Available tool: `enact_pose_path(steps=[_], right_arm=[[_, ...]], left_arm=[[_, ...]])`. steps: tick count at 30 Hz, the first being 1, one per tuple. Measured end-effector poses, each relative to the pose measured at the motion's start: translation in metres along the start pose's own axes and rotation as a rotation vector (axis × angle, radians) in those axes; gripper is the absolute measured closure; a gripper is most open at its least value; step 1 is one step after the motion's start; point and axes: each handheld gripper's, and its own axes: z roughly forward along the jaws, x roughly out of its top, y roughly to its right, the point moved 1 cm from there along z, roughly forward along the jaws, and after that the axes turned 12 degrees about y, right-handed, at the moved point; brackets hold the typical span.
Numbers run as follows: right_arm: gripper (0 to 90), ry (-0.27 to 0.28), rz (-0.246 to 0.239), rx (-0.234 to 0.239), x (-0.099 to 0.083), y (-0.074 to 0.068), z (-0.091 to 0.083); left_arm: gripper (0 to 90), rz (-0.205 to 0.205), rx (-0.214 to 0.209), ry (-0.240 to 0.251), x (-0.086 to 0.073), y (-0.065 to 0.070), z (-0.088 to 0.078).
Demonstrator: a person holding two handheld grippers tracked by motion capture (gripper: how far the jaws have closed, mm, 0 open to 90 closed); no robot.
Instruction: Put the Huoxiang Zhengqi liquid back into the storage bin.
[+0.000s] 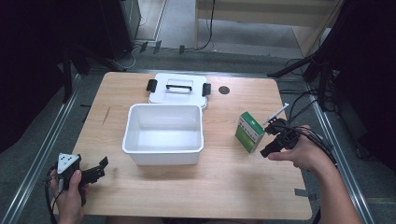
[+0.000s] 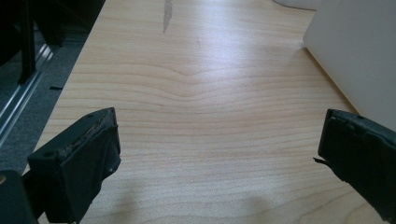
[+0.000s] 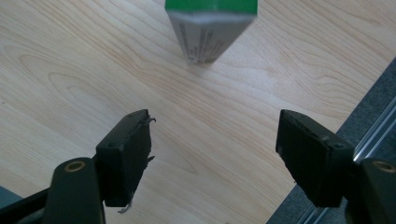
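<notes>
A green and white carton (image 1: 250, 131) stands upright on the wooden table (image 1: 224, 182), to the right of an open white bin (image 1: 163, 134). My right gripper (image 1: 271, 138) is just right of the carton, open, with nothing between its jaws. In the right gripper view the carton (image 3: 210, 28) stands a short way ahead of the open gripper (image 3: 215, 140). My left gripper (image 1: 100, 168) rests near the table's front left corner, open and empty. In the left gripper view the gripper (image 2: 219, 140) is spread wide over bare wood, with the bin's wall (image 2: 359, 60) at the right.
The bin's white lid (image 1: 178, 87) with black latches and handle lies flat behind the bin. A small dark round disc (image 1: 224, 90) sits at the back right of the table. Cables (image 1: 303, 107) trail off the right edge. Metal rails run along both table sides.
</notes>
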Motion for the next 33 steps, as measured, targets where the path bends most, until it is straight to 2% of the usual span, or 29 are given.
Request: enact_pose_path(steps=[3, 6, 15, 18, 25, 28, 33], right_arm=[[32.0, -0.025, -0.007, 0.025, 0.012, 0.000, -0.001], [33.1, -0.023, 0.006, 0.039, 0.021, 0.001, -0.001], [33.4, -0.041, 0.000, 0.029, 0.045, -0.003, 0.001], [35.8, -0.059, 0.002, 0.039, 0.056, -0.006, 0.004], [39.6, -0.056, -0.013, 0.020, 0.069, -0.009, 0.010], [43.9, -0.051, -0.017, 0.008, 0.077, -0.009, 0.015], [47.8, -0.036, -0.030, -0.002, 0.081, -0.008, 0.020]], left_arm=[[0.0, 0.000, 0.000, -0.001, 0.000, 0.000, 0.000], [0.0, -0.002, -0.001, -0.002, 0.000, 0.000, 0.000], [0.0, -0.005, -0.001, -0.001, 0.000, 0.000, 0.000], [0.0, -0.005, -0.002, -0.003, 0.000, 0.000, 0.000], [0.0, -0.006, -0.003, -0.003, 0.000, -0.001, 0.000], [0.0, -0.007, -0.004, -0.005, 0.000, -0.001, 0.000], [0.0, -0.010, -0.006, -0.004, 0.000, -0.001, 0.000]])
